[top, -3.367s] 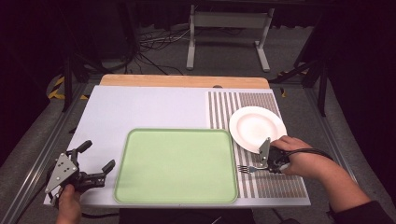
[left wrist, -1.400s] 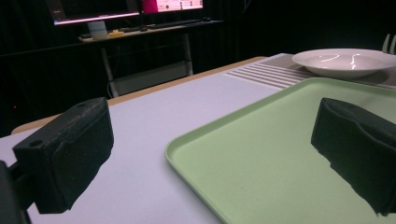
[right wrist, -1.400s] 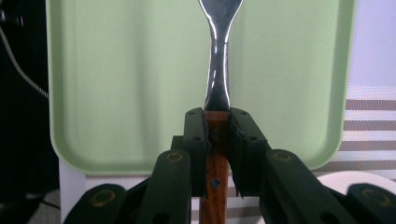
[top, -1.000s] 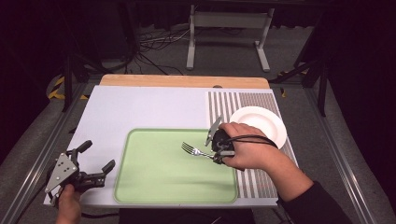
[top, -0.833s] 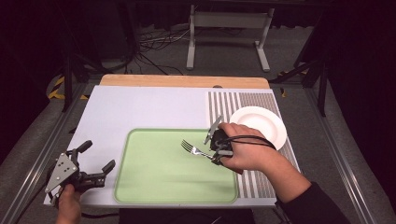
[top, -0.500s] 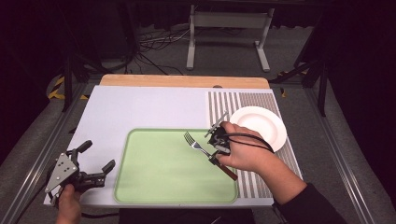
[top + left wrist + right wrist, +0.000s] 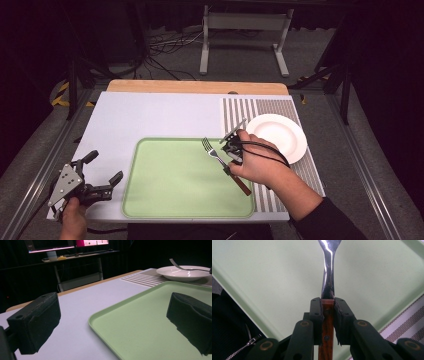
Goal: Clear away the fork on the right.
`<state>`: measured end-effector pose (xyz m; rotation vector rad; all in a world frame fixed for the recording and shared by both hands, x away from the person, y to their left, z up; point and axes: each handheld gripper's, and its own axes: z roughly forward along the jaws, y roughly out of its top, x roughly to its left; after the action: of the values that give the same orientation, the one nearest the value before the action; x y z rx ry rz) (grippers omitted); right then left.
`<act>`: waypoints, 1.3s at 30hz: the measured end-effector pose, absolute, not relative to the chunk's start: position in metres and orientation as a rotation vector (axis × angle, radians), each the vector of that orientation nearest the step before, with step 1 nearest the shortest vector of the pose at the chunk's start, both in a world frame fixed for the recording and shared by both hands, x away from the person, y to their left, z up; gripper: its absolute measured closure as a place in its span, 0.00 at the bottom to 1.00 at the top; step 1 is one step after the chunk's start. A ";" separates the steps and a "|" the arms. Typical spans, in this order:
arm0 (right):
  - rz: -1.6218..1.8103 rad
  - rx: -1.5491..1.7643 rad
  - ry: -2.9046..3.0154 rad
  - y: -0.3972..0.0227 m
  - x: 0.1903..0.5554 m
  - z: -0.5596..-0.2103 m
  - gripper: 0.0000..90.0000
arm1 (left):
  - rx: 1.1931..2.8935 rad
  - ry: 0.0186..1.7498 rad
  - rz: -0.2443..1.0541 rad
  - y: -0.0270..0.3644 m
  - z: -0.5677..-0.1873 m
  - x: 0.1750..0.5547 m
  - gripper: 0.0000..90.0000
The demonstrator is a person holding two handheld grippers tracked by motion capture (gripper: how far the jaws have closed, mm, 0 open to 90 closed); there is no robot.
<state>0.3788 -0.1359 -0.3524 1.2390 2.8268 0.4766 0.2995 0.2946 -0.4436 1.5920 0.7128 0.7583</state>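
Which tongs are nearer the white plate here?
Right. The right tongs hold a fork over the green tray, just beside the white plate. The left tongs sit open at the table's near left corner, beyond the tray from it.

Worktop and what is laid on it

A pale mat (image 7: pixel 150 115) is spread over the wooden worktop (image 7: pixel 195 86), with a striped section (image 7: pixel 240 112) at its right. A green tray (image 7: pixel 175 185) is set on the near middle, and a white plate (image 7: pixel 277 136) is placed on the stripes, just beside the tray's far right corner.
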 end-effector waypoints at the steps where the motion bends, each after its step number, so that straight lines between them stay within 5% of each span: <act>1: 0.471 1.257 2.820 -0.136 0.379 -0.353 0.87 | 1.593 0.711 0.759 0.295 -0.444 0.300 0.00; 39: 0.260 1.504 2.821 -0.133 0.386 -0.407 0.87 | 1.600 0.726 0.756 0.294 -0.445 0.301 0.00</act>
<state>0.3861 -0.1329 -0.4067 1.5040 2.8209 0.2601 0.3007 0.2944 -0.4445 1.6004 0.7259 0.7559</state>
